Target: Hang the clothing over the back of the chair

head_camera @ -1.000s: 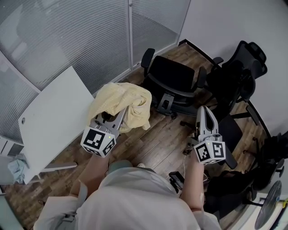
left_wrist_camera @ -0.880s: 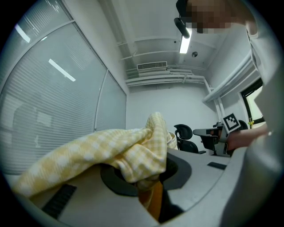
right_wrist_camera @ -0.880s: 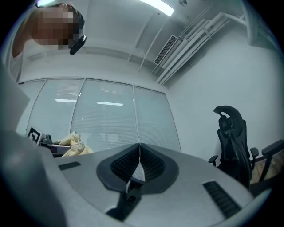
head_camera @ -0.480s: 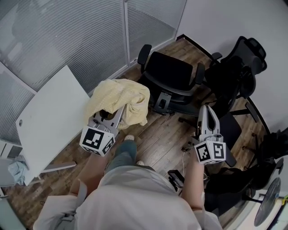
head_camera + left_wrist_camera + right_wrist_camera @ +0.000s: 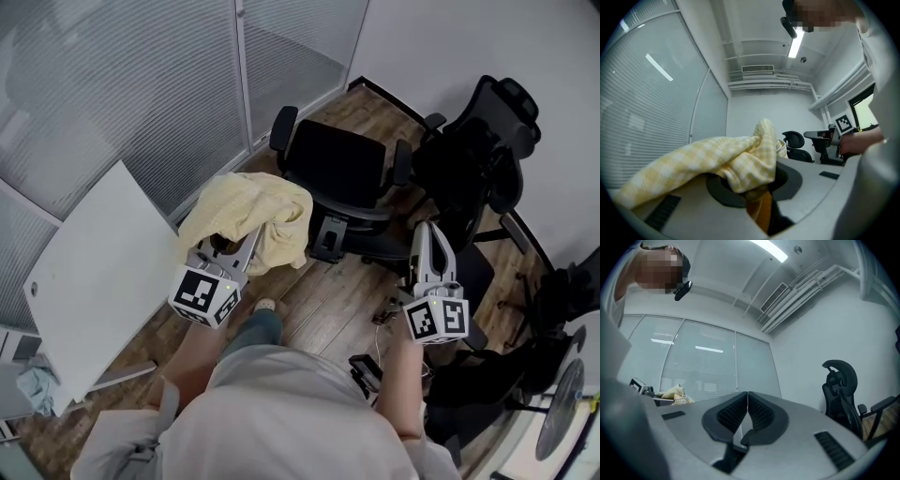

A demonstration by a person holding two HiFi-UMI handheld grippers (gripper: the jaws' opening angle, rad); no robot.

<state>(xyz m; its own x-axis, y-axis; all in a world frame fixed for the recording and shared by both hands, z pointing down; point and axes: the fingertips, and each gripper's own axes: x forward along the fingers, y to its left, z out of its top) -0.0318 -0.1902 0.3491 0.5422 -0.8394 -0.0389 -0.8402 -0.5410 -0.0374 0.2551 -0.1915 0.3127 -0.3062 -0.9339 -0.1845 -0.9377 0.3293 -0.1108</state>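
Two grippers are in the person's hands. The left gripper (image 5: 239, 251) has its jaws closed on the clothing (image 5: 248, 211), with a fold of the cloth pinched between them. The right gripper (image 5: 747, 411) has its jaws pressed together and holds nothing. Its black ribbed pads (image 5: 761, 414) meet in a thin line.

The clothing is soft and thin, yellow with small white checks. It is bunched up in a crumpled heap. It lies over the top of the left gripper and hangs down in loose folds past the tips. It is held up in the air near the black chair (image 5: 342, 173), on that chair's left side in the head view.

The black chair has a flat, padded, square part, two curved armrests and a grey frame below. The right gripper is in front of the chair and a bit to its right, and it is smooth and grey. Each gripper has a cube with black and white square markers.

A taller black chair (image 5: 478, 150) with a round headrest stands just to the right of the first one. A smooth white table (image 5: 94, 262) with a round corner is well to its left. Brown wood planks make the floor (image 5: 328, 300) under the chair. Behind it is a glass wall (image 5: 122, 84) with thin striped blinds.
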